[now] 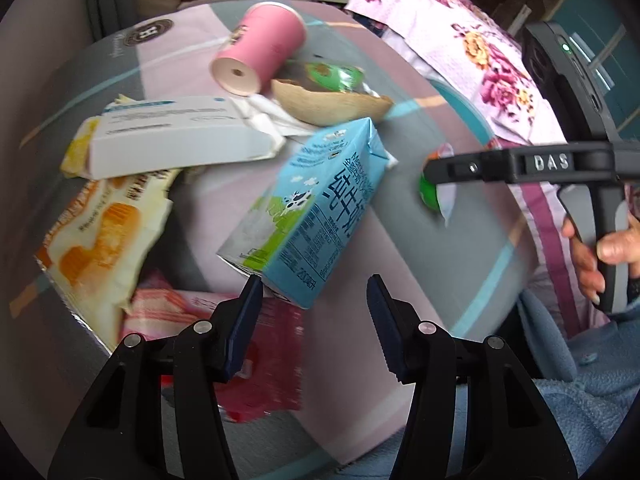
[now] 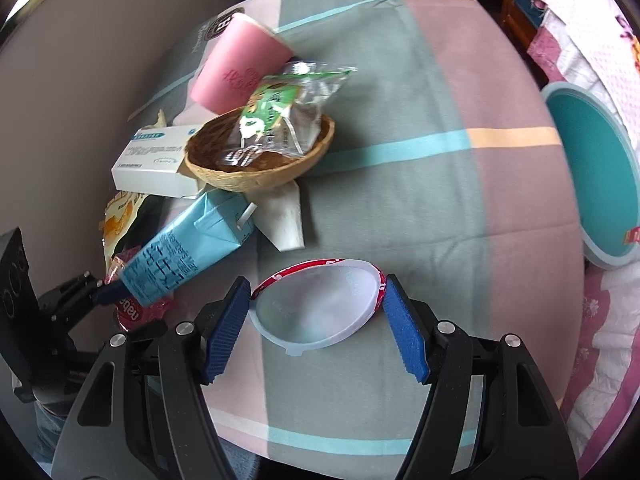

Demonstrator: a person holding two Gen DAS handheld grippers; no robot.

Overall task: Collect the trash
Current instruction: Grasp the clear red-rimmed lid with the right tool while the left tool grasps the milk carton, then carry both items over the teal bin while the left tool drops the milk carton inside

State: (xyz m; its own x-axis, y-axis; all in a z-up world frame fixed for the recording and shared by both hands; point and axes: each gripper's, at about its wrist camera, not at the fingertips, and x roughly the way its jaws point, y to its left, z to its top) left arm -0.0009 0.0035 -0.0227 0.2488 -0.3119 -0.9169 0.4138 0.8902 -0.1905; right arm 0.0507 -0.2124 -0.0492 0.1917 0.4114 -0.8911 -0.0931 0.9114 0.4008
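Note:
A blue milk carton (image 1: 308, 208) lies tilted on the checked cloth, its lower corner against my left gripper's (image 1: 316, 292) left finger; the jaws stand wide apart. The carton also shows in the right wrist view (image 2: 180, 252). My right gripper (image 2: 316, 292) is closed on a clear plastic cup (image 2: 316, 308) with a red-and-white rim, squeezed oval between the blue pads (image 2: 404, 336). In the left wrist view the right gripper (image 1: 430, 172) holds that cup (image 1: 430, 194) to the right of the carton.
A pink paper cup (image 1: 260, 52), white box (image 1: 180, 136), orange wrapper (image 1: 100, 240), red packet (image 1: 256, 360) and coconut shell (image 2: 260, 160) holding a green wrapper (image 2: 280, 108) crowd the left. A teal bin (image 2: 592, 172) stands at right by floral bedding (image 1: 460, 40).

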